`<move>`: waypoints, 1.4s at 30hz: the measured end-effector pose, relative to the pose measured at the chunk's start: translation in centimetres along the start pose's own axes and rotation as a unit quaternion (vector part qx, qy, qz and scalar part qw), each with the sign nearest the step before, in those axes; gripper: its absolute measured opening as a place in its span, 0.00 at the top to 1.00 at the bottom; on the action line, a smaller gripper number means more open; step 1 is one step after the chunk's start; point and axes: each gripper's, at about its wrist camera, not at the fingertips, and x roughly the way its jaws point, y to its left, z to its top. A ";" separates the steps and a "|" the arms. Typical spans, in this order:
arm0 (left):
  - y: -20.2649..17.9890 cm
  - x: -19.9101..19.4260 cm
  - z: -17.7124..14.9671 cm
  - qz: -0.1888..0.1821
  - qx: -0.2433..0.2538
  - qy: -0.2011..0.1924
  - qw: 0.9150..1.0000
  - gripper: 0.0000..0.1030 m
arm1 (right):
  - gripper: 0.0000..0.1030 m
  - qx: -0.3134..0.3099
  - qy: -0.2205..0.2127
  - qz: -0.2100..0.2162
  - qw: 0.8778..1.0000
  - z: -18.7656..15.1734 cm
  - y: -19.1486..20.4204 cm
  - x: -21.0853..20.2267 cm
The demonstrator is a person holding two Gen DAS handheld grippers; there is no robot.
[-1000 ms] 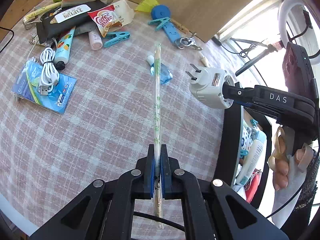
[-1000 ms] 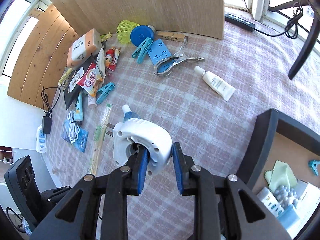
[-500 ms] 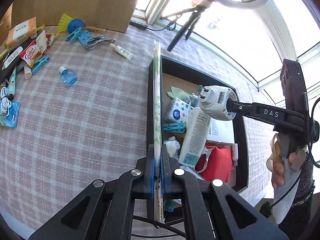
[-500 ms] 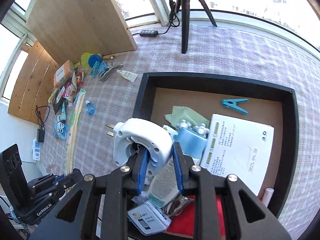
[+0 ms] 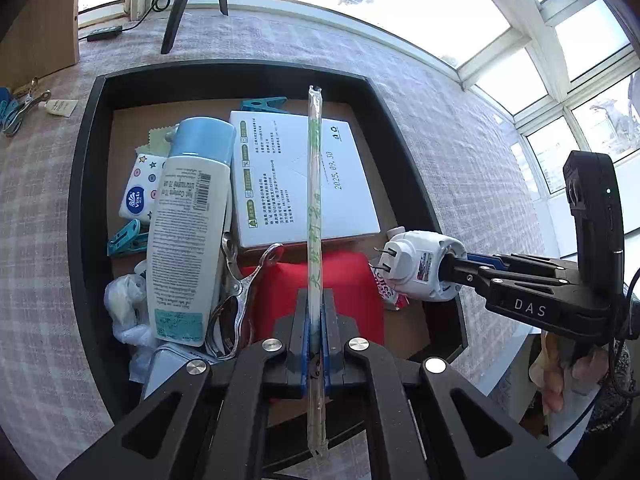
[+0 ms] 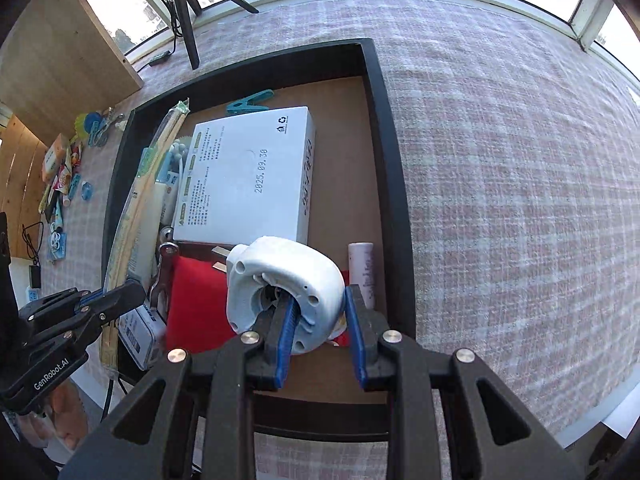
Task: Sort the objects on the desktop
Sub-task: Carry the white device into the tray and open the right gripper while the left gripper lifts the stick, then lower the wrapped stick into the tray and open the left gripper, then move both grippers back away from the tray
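Observation:
My left gripper point(image 5: 315, 330) is shut on a long wrapped pair of chopsticks point(image 5: 314, 184), held above the black tray point(image 5: 82, 184); its far end reaches over the white box point(image 5: 280, 184). My right gripper point(image 6: 320, 320) is shut on a white plug adapter point(image 6: 280, 276) by one wall, hanging over the tray's near right corner point(image 6: 394, 200). The adapter point(image 5: 420, 266) and right gripper point(image 5: 466, 266) show at the right of the left wrist view. The chopsticks point(image 6: 140, 208) and the left gripper point(image 6: 116, 296) appear at the left of the right wrist view.
The tray holds a white lotion bottle point(image 5: 188, 232), a red pouch point(image 5: 352, 280), a tissue pack point(image 5: 138, 190), teal clothespins point(image 5: 264, 103) and metal clips point(image 5: 236, 296). Several loose items point(image 6: 68, 168) lie on the checked tablecloth far left. A tripod point(image 6: 186, 8) and wooden board point(image 6: 60, 48) stand behind.
Both grippers have swept from the cluttered cloth across to above the tray, still carrying the chopsticks and the adapter. Both wrists have rolled, so the tray now lies straight ahead.

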 end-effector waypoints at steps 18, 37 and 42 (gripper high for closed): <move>-1.2 1.0 0.2 0.036 0.016 -0.006 0.999 0.60 | 0.72 0.029 0.000 0.009 1.000 -1.9 -2.8 -0.5; 8.9 -7.0 -1.5 0.100 -0.051 -0.044 0.993 0.58 | 0.71 -0.088 -0.047 0.034 0.994 2.6 9.4 -2.3; 13.9 -9.4 -1.4 0.126 -0.093 -0.057 0.986 0.58 | 0.68 -0.133 -0.052 0.033 0.989 4.7 14.1 -2.3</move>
